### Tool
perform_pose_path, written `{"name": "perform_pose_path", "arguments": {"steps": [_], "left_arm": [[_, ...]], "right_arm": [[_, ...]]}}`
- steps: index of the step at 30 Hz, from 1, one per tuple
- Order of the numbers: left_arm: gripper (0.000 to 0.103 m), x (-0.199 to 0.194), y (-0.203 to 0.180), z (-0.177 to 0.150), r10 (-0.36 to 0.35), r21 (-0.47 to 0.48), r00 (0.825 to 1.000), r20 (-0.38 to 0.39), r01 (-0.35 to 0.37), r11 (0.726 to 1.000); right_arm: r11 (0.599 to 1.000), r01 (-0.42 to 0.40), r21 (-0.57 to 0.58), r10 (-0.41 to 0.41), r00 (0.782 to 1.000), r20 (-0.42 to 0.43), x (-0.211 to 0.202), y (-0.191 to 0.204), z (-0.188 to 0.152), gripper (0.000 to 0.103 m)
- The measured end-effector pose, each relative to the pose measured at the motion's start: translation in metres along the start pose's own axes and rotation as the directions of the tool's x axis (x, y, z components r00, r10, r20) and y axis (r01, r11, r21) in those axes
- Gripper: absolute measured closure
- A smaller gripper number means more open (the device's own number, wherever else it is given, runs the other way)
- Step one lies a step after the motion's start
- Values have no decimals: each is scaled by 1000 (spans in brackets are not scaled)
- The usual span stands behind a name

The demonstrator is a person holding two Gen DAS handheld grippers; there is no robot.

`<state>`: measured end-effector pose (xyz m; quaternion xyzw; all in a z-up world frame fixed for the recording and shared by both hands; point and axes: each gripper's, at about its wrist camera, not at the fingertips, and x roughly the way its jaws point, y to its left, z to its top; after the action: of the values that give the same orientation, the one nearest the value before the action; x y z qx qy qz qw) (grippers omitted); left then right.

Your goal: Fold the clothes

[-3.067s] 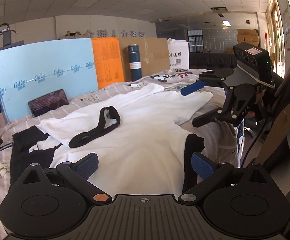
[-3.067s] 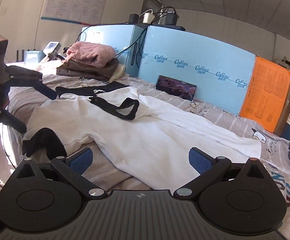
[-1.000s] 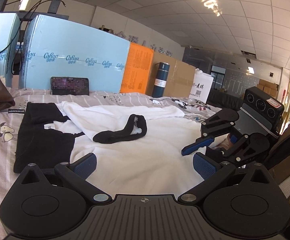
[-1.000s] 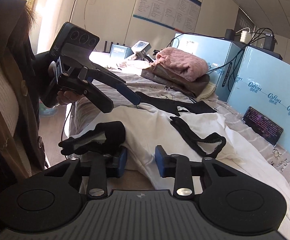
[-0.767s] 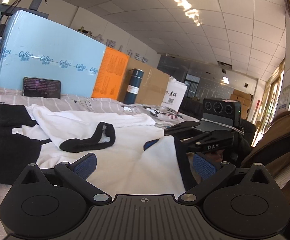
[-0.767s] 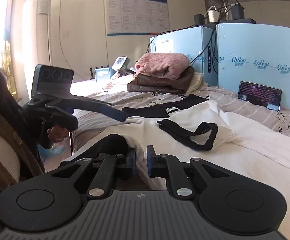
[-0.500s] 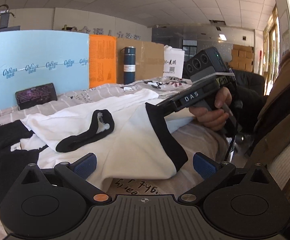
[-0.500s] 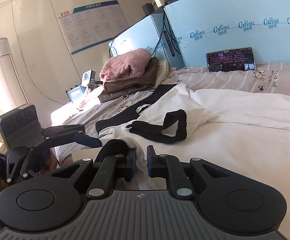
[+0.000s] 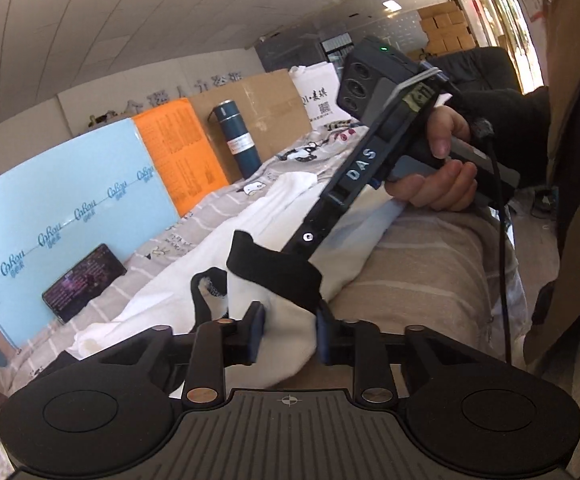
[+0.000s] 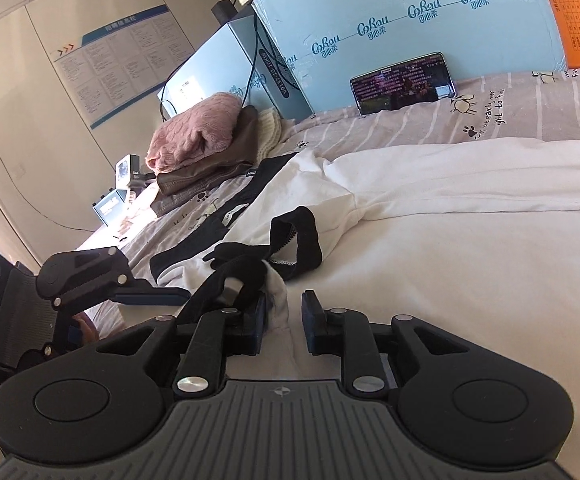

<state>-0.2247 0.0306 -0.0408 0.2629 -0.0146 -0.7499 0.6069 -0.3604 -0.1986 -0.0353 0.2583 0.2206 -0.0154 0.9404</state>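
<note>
A white sweatshirt (image 10: 470,248) with a black collar (image 10: 302,240) and black cuffs lies spread on the bed. My left gripper (image 9: 290,336) has its fingers closed in on the white sleeve end just below its black cuff (image 9: 273,272). My right gripper (image 10: 283,322) sits at the folded-over sleeve; its fingers stand slightly apart with white cloth and the black cuff (image 10: 237,276) at the left finger. The right gripper also shows in the left wrist view (image 9: 310,236), reaching to the same cuff. The left gripper shows in the right wrist view (image 10: 161,294).
A black garment (image 10: 209,220) lies left of the sweatshirt. Folded pink and brown clothes (image 10: 201,140) are stacked at the far left. Blue foam boards (image 10: 410,20), a phone (image 10: 402,82), an orange board (image 9: 177,152) and a blue flask (image 9: 235,140) line the back. The bed edge (image 9: 450,280) is near.
The right gripper carried the black-cuffed sleeve over the sweatshirt body toward the collar, and its fingers have parted slightly. The left gripper closed in on the same sleeve end.
</note>
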Motion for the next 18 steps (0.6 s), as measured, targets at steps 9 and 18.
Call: {"name": "perform_pose_path", "arguments": {"steps": [9,18], "left_arm": [[94,-6,54,3,82,-290,991,107,-48,956],[95,7,70,5,150,-350,985,81,-113,930]], "right_arm": [[988,8,-157,4,997,79,-27,20,1,34],[913,257,-317,-264,964,20,-81,10,-31,28]]}}
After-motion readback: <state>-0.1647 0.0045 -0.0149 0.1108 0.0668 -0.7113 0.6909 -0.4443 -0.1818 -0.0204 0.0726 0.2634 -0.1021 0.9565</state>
